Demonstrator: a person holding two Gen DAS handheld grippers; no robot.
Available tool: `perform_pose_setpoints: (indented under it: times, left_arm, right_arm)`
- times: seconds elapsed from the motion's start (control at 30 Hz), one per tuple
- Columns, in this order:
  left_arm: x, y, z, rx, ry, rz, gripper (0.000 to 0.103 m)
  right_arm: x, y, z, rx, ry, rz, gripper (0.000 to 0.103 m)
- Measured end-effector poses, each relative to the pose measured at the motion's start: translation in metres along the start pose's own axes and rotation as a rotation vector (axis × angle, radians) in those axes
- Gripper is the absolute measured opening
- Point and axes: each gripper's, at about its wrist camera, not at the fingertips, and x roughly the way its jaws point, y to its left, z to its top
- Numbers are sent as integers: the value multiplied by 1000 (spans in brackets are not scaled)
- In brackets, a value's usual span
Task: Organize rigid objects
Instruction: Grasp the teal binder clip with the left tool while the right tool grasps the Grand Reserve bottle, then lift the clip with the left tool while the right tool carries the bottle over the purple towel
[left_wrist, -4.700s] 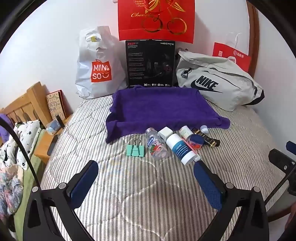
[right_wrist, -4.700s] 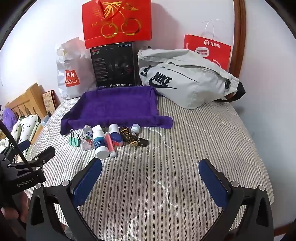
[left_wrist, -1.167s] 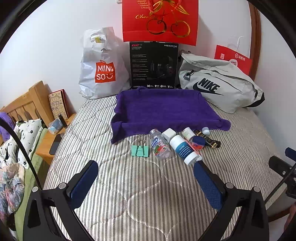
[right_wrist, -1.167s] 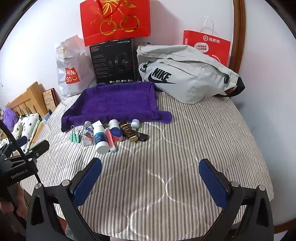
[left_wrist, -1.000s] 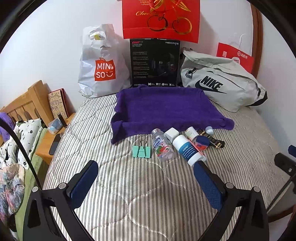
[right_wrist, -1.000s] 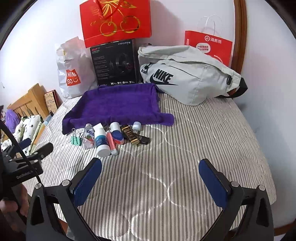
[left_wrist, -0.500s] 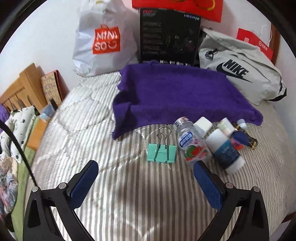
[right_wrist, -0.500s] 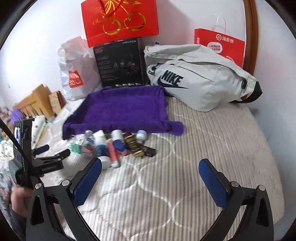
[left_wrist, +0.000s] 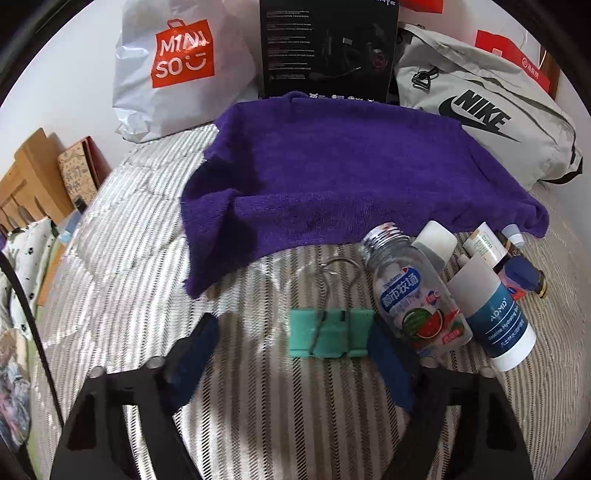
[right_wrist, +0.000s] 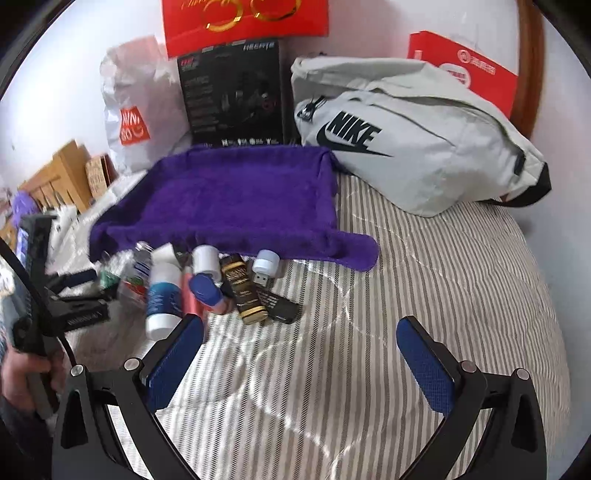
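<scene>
Left wrist view: released left claw (left_wrist: 291, 354) over striped quilt (left_wrist: 147, 288), purple towel (left_wrist: 351, 177) beyond; right claw (right_wrist: 299, 354) released.

The room had plain white walls (right_wrist: 55, 74). A bed (right_wrist: 424, 295) with a grey-and-white striped quilted cover filled most of the view. A light wooden headboard (left_wrist: 26, 177) stood at the left, and a dark reddish wooden frame (right_wrist: 532, 74) rose at the right.

"MINISO" on the white plastic bag (left_wrist: 177, 70), "NIKE" on the grey bag (left_wrist: 480, 122), "HECATE" on the black box (right_wrist: 236, 92).
</scene>
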Motion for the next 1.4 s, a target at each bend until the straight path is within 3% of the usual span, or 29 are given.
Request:
perform_pose_setpoints:
  times: [0.07,0.13,0.17,0.27,0.4,0.47,0.7,0.9,1.07,1.4]
  left_arm:
    - [-1,0,1,-7,-11,-13,64]
    - [-2,0,1,-7,-24,-25,42]
    - [-3,-1,1,-8,-26,-32,40]
    - [-3,-3,1,13,-27,-27,40]
    - [-4,-2,-1,16,-30,-35,40]
    - [-4,-2,-1,18,-28,-34,40]
    - [-3,-2,0,22,-24,-35,40]
    - [-3,-2,0,24,-25,-36,40]
    - [-3,-2,0,23,-26,-36,40]
    - [-4,-2,-1,23,-24,-33,40]
  right_arm:
    - [12,2,1,-19,14,13,100]
    - [23,4,2,-27,25,37,96]
    - [29,4,3,-31,32,56,92]
    - [47,10,7,-56,57,95,76]
    - [67,20,9,-107,86,110,67]
    - [75,23,11,-138,97,108,55]
    - [88,43,16,-220,111,132,41]
    - [81,47,14,-245,102,133,22]
    - [75,35,10,-186,114,184,22]
    - [57,23,-25,-160,172,172,22]
